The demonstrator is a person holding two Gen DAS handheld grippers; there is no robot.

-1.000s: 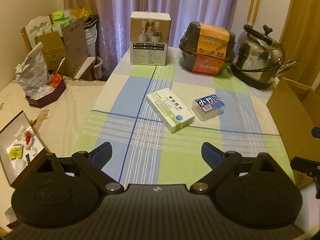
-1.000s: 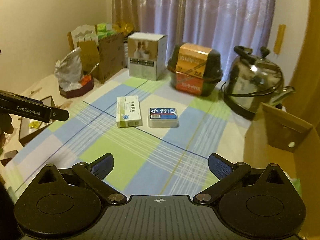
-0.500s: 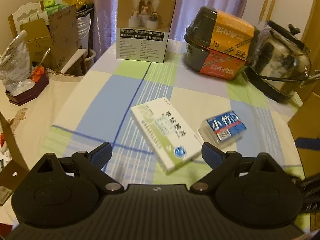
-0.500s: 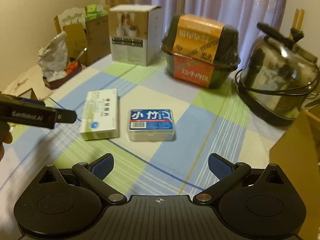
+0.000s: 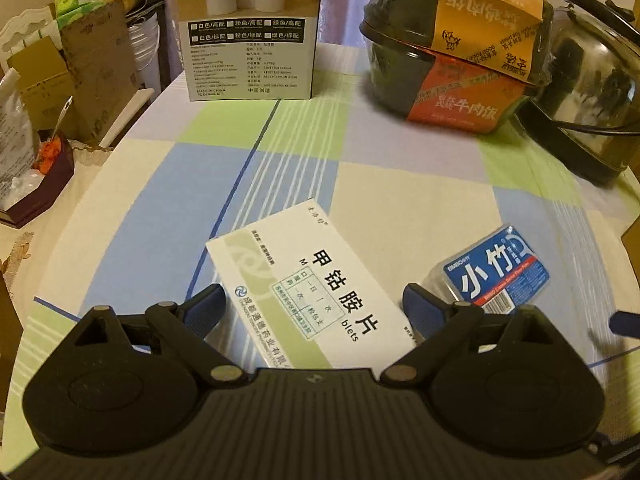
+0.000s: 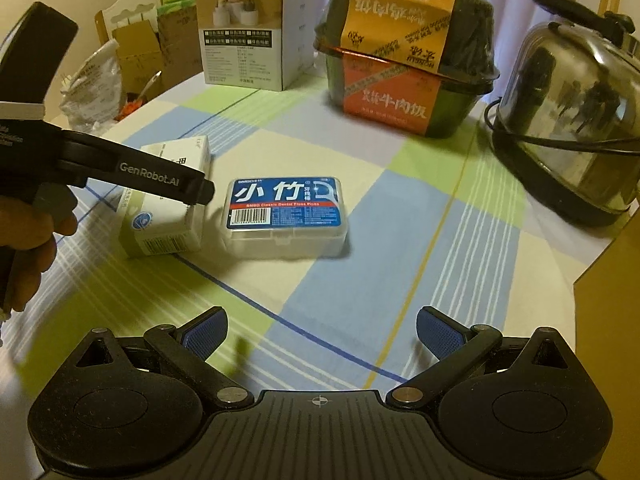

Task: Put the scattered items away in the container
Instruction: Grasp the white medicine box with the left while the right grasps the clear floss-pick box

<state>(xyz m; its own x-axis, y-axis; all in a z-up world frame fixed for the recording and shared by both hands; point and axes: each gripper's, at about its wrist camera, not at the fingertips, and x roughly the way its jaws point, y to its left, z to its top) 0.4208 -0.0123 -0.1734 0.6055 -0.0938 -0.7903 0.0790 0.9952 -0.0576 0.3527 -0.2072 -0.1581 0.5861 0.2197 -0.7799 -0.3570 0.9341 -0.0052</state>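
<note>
A white and green medicine box (image 5: 312, 292) lies flat on the checked tablecloth. My left gripper (image 5: 314, 304) is open, and the box's near end sits between its blue pads without touching them. To its right lies a clear floss box with a blue label (image 5: 496, 272). In the right wrist view the floss box (image 6: 286, 208) lies ahead of my open, empty right gripper (image 6: 320, 332). One of the left gripper's fingers (image 6: 160, 178) crosses over the medicine box (image 6: 168, 224) there. The brown cardboard container (image 6: 612, 280) shows at the right edge.
At the back of the table stand a white product box (image 5: 250, 28), a dark food bowl with an orange sleeve (image 5: 452, 52) and a steel kettle (image 5: 592, 92). Cardboard boxes (image 5: 80, 76) and a bag crowd the left side. A hand (image 6: 24, 256) holds the left gripper.
Both grippers have moved forward and lower over the table. The left one now reaches around the medicine box. The right one has closed in on the floss box.
</note>
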